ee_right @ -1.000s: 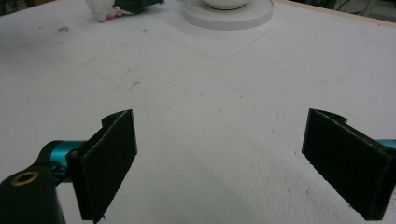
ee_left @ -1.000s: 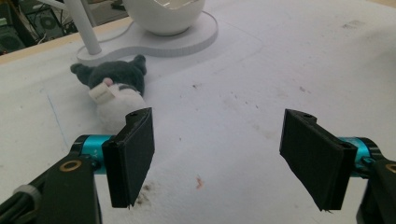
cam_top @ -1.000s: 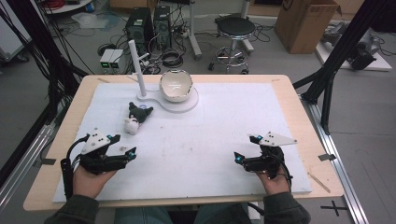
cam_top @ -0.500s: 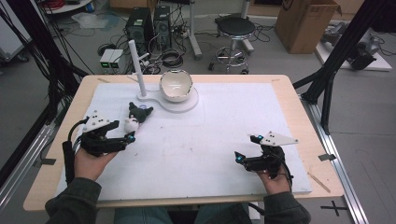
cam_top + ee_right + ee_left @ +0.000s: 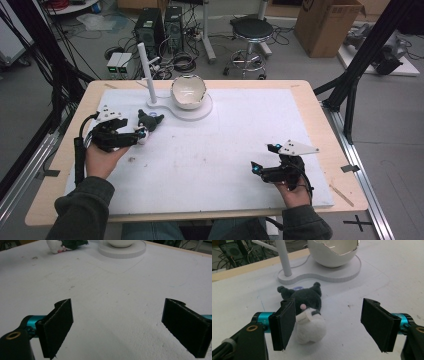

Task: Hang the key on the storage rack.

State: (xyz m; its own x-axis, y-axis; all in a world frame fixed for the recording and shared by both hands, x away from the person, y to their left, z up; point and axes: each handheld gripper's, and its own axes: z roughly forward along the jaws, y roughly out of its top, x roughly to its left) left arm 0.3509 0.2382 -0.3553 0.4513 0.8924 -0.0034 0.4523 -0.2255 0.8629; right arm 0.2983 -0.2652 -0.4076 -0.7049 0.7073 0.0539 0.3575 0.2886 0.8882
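left gripper [image 5: 328, 323] brought up to the small dark grey and white plush toy [image 5: 308, 315], jaws apart and just closing.

the toy lies on the white surface [image 5: 240, 145] near the eggshell-shaped white bowl [image 5: 188, 91]; it should be centred between the pads before being squeezed. right gripper [image 5: 120, 327] is held apart, well away.

Even, bright overhead light washes the white table mat [image 5: 240, 135], leaving soft shadows beneath the plush toy [image 5: 308, 315] at 6 o'clock. The high view is slightly soft and grainy; the floor at 12 o'clock sits dimmer. In the gripper views, near jaws blur; the eggshell bowl [image 5: 334, 252] gleams.
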